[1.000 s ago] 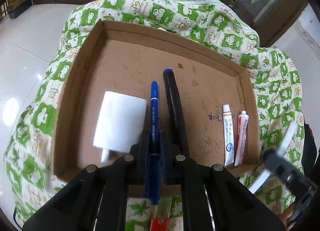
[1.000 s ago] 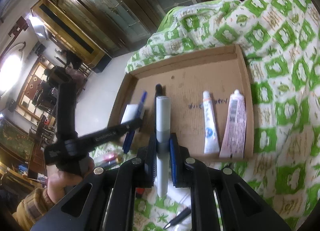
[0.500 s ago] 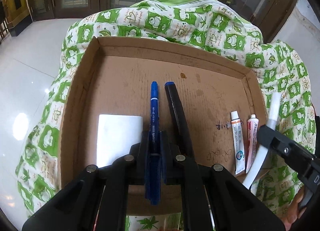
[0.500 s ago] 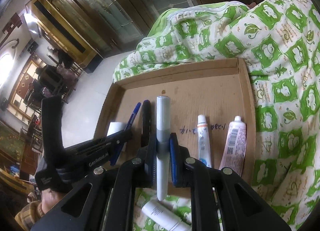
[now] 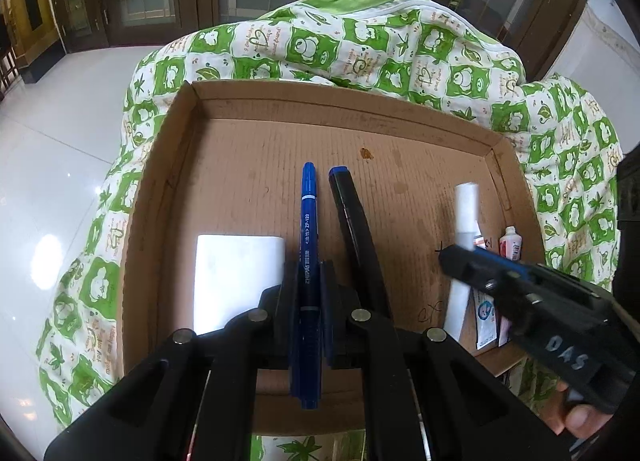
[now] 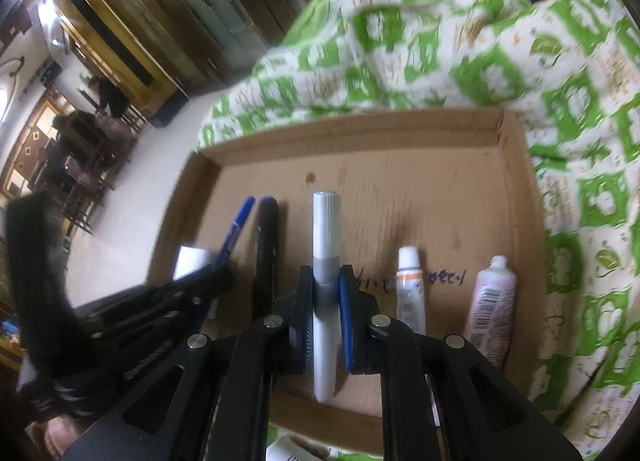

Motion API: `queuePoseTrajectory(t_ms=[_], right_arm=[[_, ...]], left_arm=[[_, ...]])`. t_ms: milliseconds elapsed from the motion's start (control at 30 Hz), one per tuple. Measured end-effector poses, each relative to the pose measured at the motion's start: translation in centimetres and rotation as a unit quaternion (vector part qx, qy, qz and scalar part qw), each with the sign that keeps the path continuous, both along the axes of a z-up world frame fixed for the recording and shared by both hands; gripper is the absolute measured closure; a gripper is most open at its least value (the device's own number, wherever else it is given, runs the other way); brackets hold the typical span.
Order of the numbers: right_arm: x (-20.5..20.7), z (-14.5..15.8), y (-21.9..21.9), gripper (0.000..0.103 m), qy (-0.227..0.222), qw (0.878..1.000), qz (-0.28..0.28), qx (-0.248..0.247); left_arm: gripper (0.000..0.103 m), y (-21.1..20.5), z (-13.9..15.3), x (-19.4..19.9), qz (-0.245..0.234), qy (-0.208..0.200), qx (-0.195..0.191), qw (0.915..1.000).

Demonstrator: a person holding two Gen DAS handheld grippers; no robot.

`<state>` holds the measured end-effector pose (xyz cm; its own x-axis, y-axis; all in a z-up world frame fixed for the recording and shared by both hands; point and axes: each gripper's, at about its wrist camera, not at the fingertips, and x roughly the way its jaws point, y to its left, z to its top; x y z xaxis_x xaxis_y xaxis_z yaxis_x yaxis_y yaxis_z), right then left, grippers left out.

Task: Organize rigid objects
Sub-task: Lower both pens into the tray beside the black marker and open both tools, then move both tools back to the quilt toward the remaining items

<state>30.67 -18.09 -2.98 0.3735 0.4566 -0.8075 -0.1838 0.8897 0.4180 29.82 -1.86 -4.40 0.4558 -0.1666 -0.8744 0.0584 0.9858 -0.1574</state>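
Observation:
A shallow cardboard tray (image 5: 168, 189) lies on a green-and-white frog quilt. My left gripper (image 5: 306, 281) is shut on a blue pen (image 5: 308, 213), held lengthwise over the tray beside a black marker (image 5: 352, 213) lying in it. My right gripper (image 6: 326, 293) is shut on a white-and-grey marker (image 6: 326, 229), held over the tray's middle; it shows in the left wrist view (image 5: 466, 213) too. The left gripper with the blue pen (image 6: 236, 225) shows at the left of the right wrist view, next to the black marker (image 6: 267, 245).
A white flat box (image 5: 236, 277) lies in the tray's left part. Two small tubes (image 6: 410, 285) (image 6: 490, 301) lie at the tray's right, near handwriting on the cardboard. The quilt (image 5: 360, 45) bulges behind the tray. White tiled floor (image 5: 48, 165) lies to the left.
Both grippers have moved forward over the tray with their pens. The right gripper and its white marker have come in over the tray's right part, closer to the tubes.

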Motion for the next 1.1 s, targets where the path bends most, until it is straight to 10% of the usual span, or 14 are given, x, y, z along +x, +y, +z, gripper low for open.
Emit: queuePoseTrajectory(t_ms=[433, 567, 733, 867, 1100], right_arm=[[-0.3, -0.5, 0.2, 0.091, 0.003, 1.000, 0.001, -0.002], [-0.6, 0.0, 0.1, 0.053, -0.012, 1.000, -0.010, -0.005], [-1.4, 0.9, -0.8, 0.052, -0.021, 0.999, -0.028, 0.009], [-2.7, 2.1, -1.1, 0.042, -0.037, 0.999, -0.031, 0.009], [-6.0, 3.6, -0.5, 0.022, -0.047, 0.999, -0.014, 0.017]], left_arm=[[0.095, 1.0, -0.1, -0.7, 0.014, 0.005, -0.026, 0.9996], [0.089, 1.7, 0.0, -1.4, 0.019, 0.015, -0.051, 0.9984], [0.078, 2.4, 1.2, -3.1, 0.031, -0.001, -0.070, 0.9971], [0.048, 3.2, 2.9, -5.7, 0.052, -0.030, -0.077, 0.9952], [0.045, 4.9, 2.9, -12.3, 0.087, -0.036, -0.082, 0.9921]])
